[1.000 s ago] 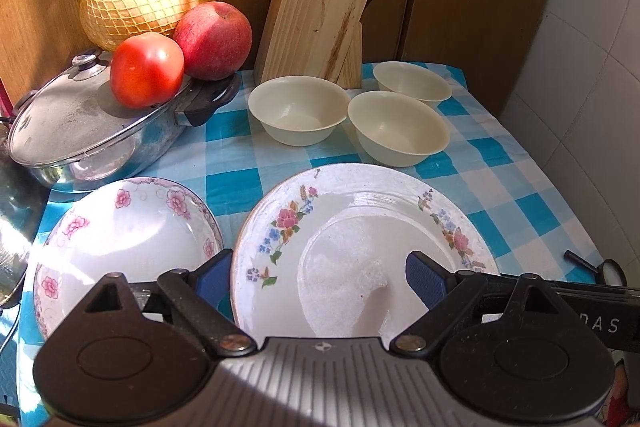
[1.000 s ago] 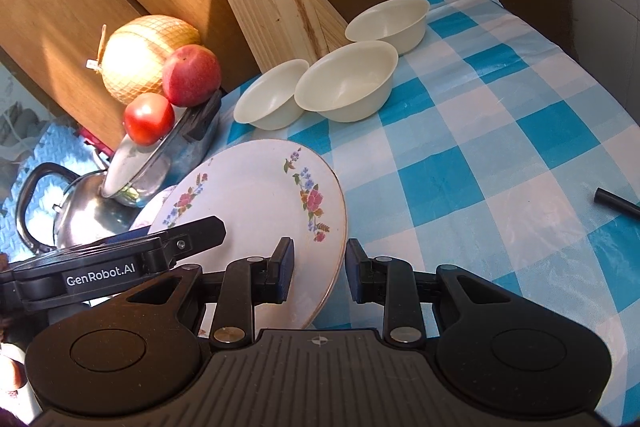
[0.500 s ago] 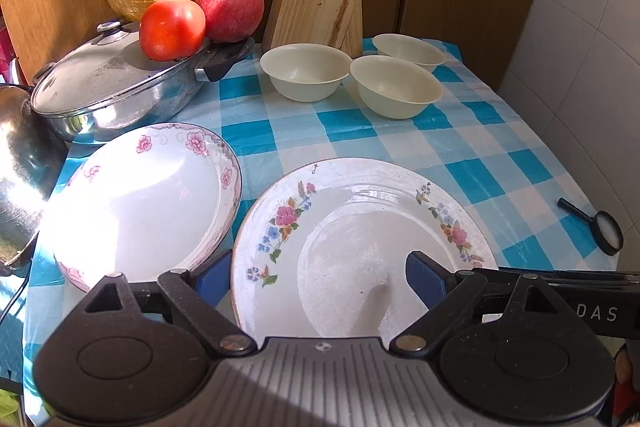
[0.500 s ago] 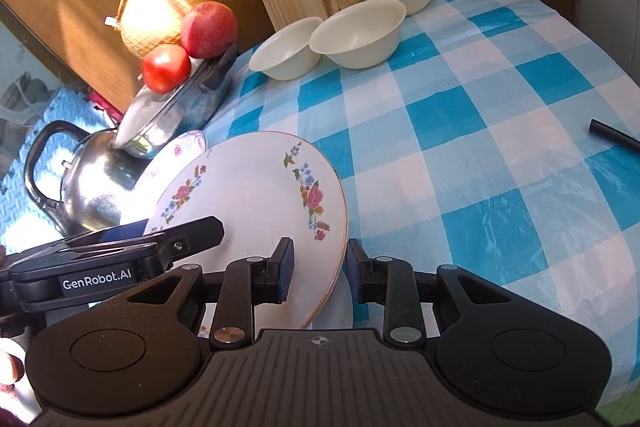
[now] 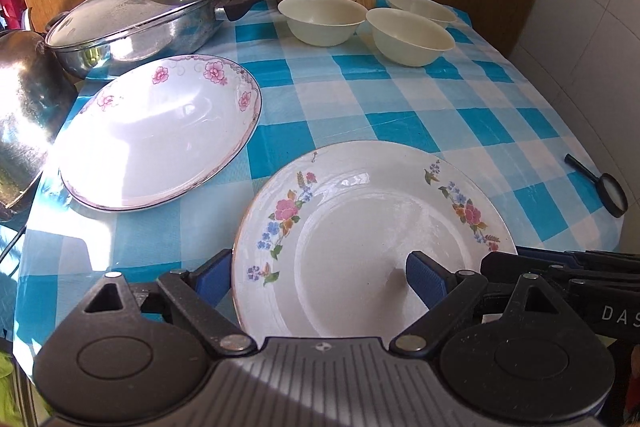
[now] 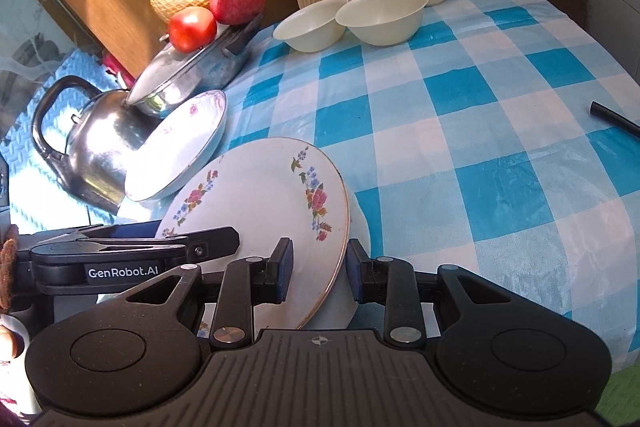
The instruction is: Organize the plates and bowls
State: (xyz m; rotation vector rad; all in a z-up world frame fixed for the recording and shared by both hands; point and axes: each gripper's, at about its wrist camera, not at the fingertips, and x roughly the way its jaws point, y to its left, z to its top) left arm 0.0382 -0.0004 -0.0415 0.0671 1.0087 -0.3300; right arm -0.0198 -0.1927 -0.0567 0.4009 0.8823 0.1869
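The white round flower-rimmed plate (image 6: 256,203) was held tilted near the pink-flowered white dish (image 5: 160,131), pinched by the right gripper (image 6: 318,269) (rim only); the left gripper (image 5: 320,279) was spread wide around it.

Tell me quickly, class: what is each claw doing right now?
Left claw: open, fingers either side of the flowered plate, not pinching it.
Right claw: shut on that plate's rim.
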